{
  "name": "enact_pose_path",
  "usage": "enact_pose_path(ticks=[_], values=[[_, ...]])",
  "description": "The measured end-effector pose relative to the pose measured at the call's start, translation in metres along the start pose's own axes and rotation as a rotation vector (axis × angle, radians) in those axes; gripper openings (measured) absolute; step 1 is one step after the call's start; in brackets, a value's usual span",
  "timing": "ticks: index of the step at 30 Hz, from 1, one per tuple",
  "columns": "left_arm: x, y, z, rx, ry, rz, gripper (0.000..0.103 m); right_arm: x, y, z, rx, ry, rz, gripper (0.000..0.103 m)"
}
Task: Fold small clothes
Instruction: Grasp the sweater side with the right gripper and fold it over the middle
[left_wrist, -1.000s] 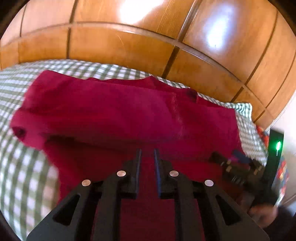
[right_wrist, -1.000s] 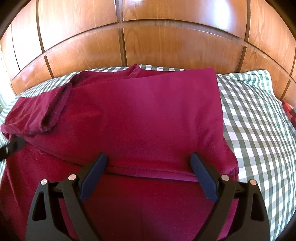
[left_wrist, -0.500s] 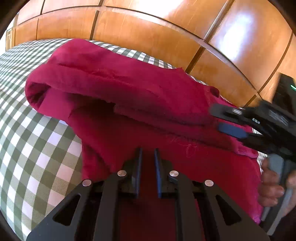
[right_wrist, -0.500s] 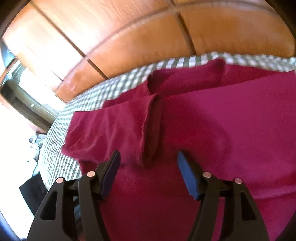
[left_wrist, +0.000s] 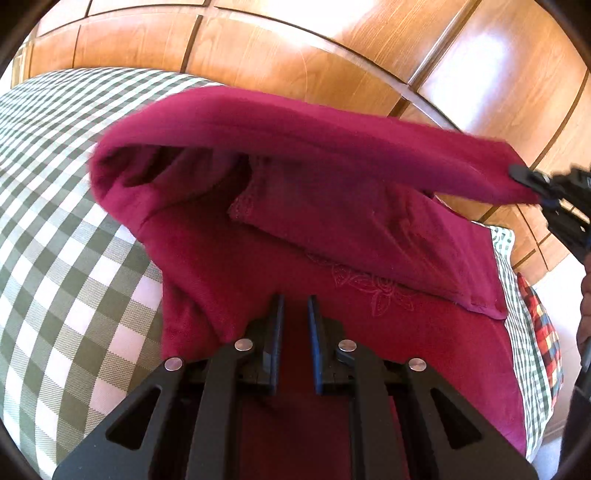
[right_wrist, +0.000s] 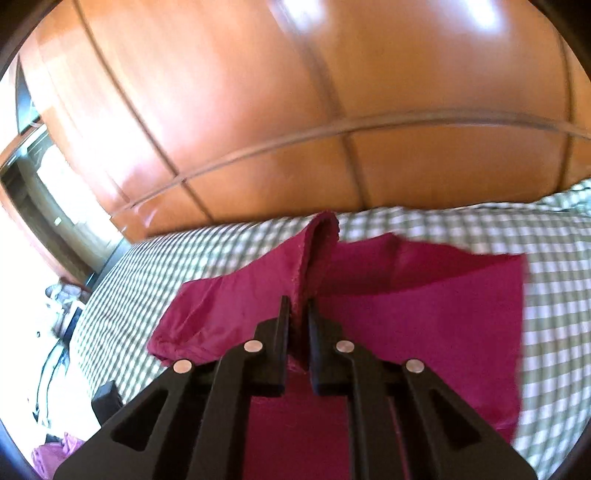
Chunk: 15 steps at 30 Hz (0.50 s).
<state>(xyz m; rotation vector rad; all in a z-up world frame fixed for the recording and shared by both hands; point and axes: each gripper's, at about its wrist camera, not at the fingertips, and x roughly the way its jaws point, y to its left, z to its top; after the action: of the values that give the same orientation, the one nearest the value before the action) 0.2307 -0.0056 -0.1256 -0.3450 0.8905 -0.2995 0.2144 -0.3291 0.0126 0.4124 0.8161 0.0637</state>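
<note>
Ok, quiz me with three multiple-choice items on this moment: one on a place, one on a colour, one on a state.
1. Where does the shirt lie?
A. On a checked bedspread
B. On a bare wooden floor
C. In a basket

2. What colour is the shirt?
A. Navy blue
B. Dark red
C. Grey

3. What are the right tongs doing?
A. Hanging open above the cloth
B. Resting shut on nothing
C. Pinching a raised fold of the shirt

Answers: 1 A, green and white checks show on both sides of it. 2 B, it is crimson in both views. 3 C, cloth stands up between the closed fingers, and a flap is lifted off the rest.
</note>
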Motion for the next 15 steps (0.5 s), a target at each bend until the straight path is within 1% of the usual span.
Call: enact_pose_path(ticks=[4,7,9,13,15], values=[[0.0,0.0,0.0,0.0,0.0,0.0,0.012,-0.014,-0.059,-0.015,0.106,-0.002,-0.071,0.008],[0.0,0.0,0.0,-0.001,0.001,0.0,0.012,-0.014,-0.094,-0.032,0.164,0.025,-0.131,0.008],[-0.001,0.0,0.0,0.001,0.001,0.002,0.012,-0.008,-0.119,-0.046,0.215,0.054,-0.16,0.008],[-0.001,-0.002,-0.001,0.005,0.006,0.011,0.012,0.006,-0.133,-0.065,0.252,0.09,-0.18,0.008],[-0.004,-0.006,0.001,0.018,0.025,0.021,0.012,0.007,-0.132,-0.072,0.256,0.085,-0.178,0.008]])
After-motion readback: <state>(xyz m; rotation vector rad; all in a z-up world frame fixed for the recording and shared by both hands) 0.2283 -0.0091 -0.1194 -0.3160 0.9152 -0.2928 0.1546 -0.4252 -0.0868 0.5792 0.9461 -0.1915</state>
